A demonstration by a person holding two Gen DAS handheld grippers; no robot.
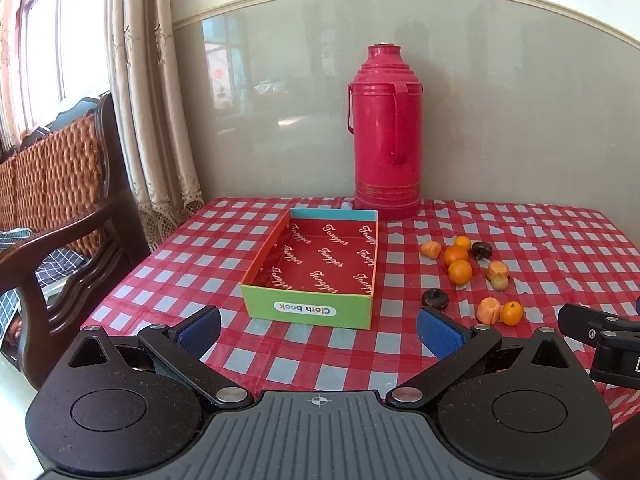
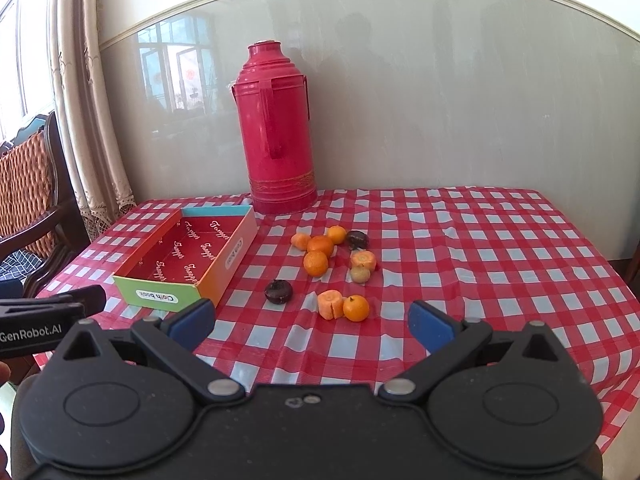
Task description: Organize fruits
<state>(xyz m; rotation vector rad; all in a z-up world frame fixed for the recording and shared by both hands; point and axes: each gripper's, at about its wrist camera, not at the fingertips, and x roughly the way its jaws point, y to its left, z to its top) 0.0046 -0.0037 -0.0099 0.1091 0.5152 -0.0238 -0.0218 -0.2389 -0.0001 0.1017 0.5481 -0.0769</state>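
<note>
Opening step, nothing picked yet. Left gripper [image 1: 318, 330] hovering just short of the cardboard box [image 1: 316, 276], jaws wide apart, empty. Right gripper [image 2: 312, 322] likewise spread and empty, facing the loose fruits [image 2: 334, 270] scattered right of the box (oranges, dark ones, peeled pieces). Box bare inside. Next up, probably: drop onto the nearest orange [image 2: 356, 308], close gently, carry into the box.
</note>
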